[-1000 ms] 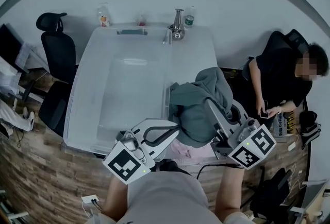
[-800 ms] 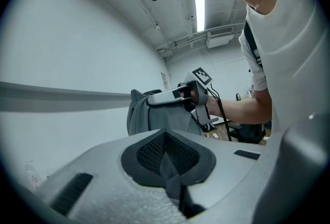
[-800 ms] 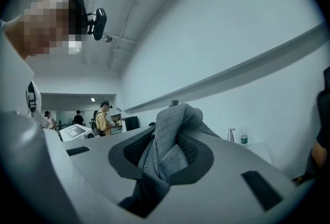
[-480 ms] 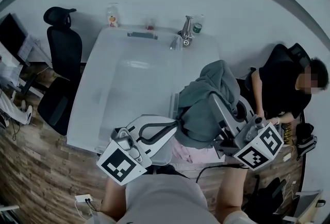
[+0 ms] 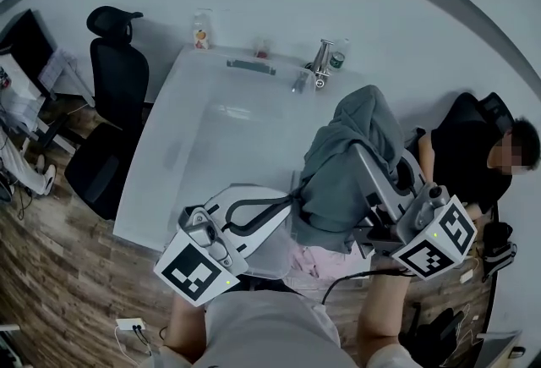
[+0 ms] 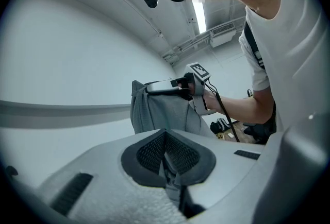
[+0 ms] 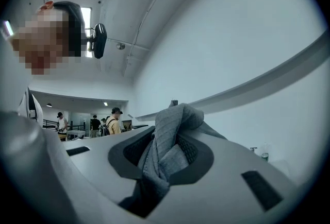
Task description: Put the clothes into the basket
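My left gripper (image 5: 292,204) and right gripper (image 5: 362,153) both pinch the grey garment (image 5: 338,180); the basket (image 5: 211,138) sits just left, nearer my left one.

One grey garment (image 5: 338,167) between the fingers (image 5: 370,176); one pink garment (image 5: 306,258) beneath them; one clear basket (image 5: 161,180) beside; two bottles (image 5: 200,28) beyond; two black chairs (image 5: 118,87); one seated person (image 5: 473,172).

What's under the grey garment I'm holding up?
A pink cloth shows just below the lower edge of the grey garment, beside the basket. How far the pink cloth extends, and whether anything else lies beneath, is covered by the hanging fabric.
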